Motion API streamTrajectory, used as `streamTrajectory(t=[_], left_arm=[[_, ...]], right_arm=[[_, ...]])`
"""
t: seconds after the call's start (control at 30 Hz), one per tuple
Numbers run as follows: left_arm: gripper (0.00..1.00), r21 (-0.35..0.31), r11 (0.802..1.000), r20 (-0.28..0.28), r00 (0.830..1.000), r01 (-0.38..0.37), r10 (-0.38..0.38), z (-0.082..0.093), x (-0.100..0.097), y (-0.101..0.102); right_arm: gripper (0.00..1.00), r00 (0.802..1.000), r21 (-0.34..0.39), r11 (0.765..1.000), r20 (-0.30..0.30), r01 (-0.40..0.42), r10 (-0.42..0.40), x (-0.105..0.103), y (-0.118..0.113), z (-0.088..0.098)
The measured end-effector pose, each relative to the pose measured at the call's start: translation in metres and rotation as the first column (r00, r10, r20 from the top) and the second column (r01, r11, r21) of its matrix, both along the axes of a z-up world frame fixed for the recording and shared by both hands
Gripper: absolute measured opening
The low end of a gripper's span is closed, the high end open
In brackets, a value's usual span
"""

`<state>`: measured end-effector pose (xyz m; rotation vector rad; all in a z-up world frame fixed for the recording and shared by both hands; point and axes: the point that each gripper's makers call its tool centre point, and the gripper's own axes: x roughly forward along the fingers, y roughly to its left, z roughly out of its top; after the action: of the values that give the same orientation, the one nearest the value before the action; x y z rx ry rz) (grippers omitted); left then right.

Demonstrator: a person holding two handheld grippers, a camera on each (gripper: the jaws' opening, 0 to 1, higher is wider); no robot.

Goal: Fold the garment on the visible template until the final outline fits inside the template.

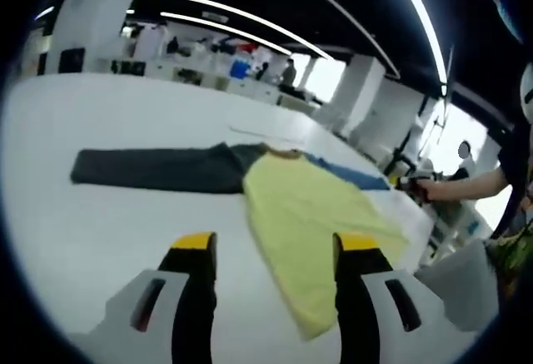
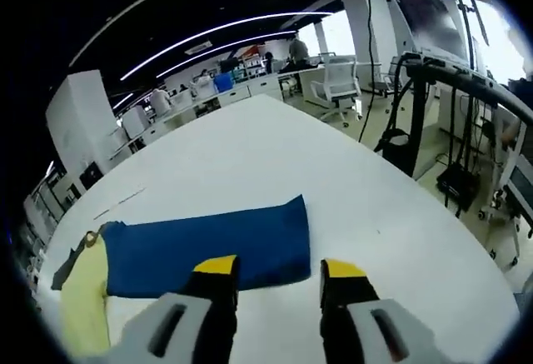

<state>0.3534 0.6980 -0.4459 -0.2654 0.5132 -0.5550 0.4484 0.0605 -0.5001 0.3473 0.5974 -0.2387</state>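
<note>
On the white table (image 1: 100,239) a yellow garment (image 1: 312,214) lies spread flat. A dark grey garment (image 1: 158,168) stretches to its left, and a blue one (image 1: 354,178) pokes out behind it. My left gripper (image 1: 276,243) hovers open above the table, its yellow-tipped jaws straddling the yellow garment's near edge. In the right gripper view the blue garment (image 2: 208,251) lies flat, with the yellow garment (image 2: 83,306) and a bit of the grey one (image 2: 71,268) at its left. My right gripper (image 2: 281,268) is open just over the blue garment's near edge.
A person's forearm (image 1: 466,185) reaches in at the table's right edge, the hand on something dark. A faint line (image 2: 117,201) marks the table beyond the blue garment. Office chairs (image 2: 337,81), stands with cables (image 2: 416,122) and desks surround the table.
</note>
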Motion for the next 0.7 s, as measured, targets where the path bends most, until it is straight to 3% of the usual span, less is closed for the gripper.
streamTrajectory(t=[0.23,0.47,0.57,0.7], left_arm=[[0.51,0.003,1.000,-0.001,1.000,-0.006,0.006,-0.001,-0.003,0.002],[0.49,0.000,1.000,0.000,1.000,-0.028,0.028,0.000,-0.005,0.006],[0.48,-0.001,0.999,0.001,0.999,-0.032,0.032,0.001,-0.006,0.008],[0.48,-0.003,0.999,-0.004,0.999,-0.041,0.041,0.000,-0.007,0.009]], right_arm=[[0.22,0.999,0.051,0.998,-0.015,0.039,-0.038,0.001,-0.002,-0.008],[0.13,0.999,0.005,0.999,-0.038,0.035,-0.035,0.002,-0.010,-0.014],[0.09,0.997,0.046,0.997,-0.036,0.067,-0.065,0.002,-0.012,-0.014],[0.00,0.998,0.030,0.998,-0.039,0.059,-0.058,0.000,-0.012,-0.013]])
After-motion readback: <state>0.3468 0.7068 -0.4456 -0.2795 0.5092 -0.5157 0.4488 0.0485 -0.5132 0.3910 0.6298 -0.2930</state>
